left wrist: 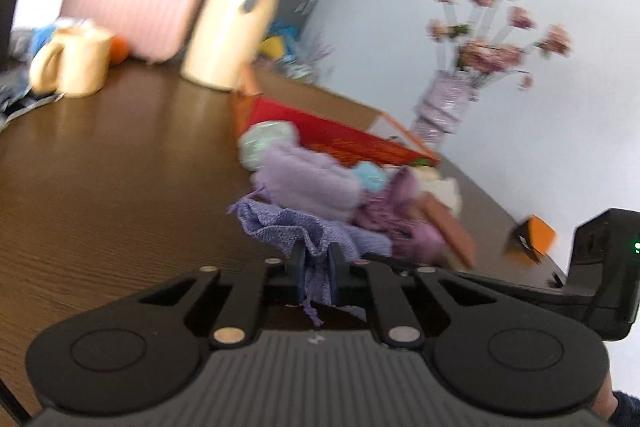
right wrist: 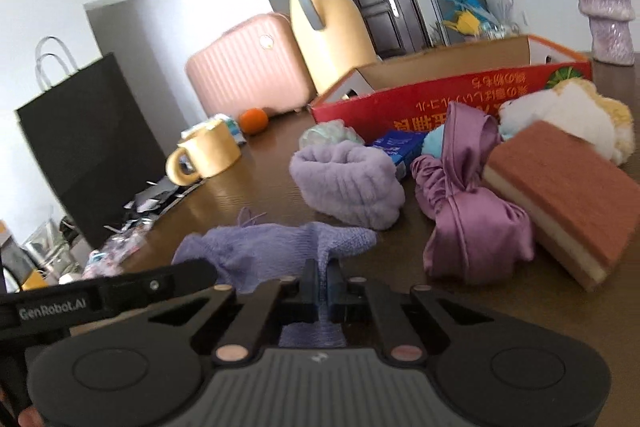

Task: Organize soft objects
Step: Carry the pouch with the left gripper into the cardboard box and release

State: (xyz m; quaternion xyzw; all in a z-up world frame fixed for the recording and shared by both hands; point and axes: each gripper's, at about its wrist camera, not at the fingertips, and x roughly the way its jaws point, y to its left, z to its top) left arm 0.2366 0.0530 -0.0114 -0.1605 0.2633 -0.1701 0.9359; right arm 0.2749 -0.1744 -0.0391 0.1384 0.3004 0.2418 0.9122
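A lilac knitted cloth (left wrist: 304,231) lies on the brown table, pinched at both ends. My left gripper (left wrist: 317,269) is shut on one edge of it. My right gripper (right wrist: 324,281) is shut on the other edge of the same cloth (right wrist: 272,247). Behind the cloth sit a fluffy lilac headband (right wrist: 348,183), a purple satin bundle (right wrist: 468,223), a brown-topped sponge (right wrist: 560,203), a white and cream plush (right wrist: 576,115) and a pale green puff (right wrist: 330,135). A red cardboard tray (right wrist: 440,99) stands behind the pile. The left view is blurred.
A yellow mug (right wrist: 208,155), an orange (right wrist: 254,120), a yellow jug (right wrist: 328,35) and a pink suitcase (right wrist: 248,67) stand at the back left. A lilac vase with flowers (right wrist: 604,7) is at the back right. A black bag (right wrist: 80,147) stands beyond the table's left edge.
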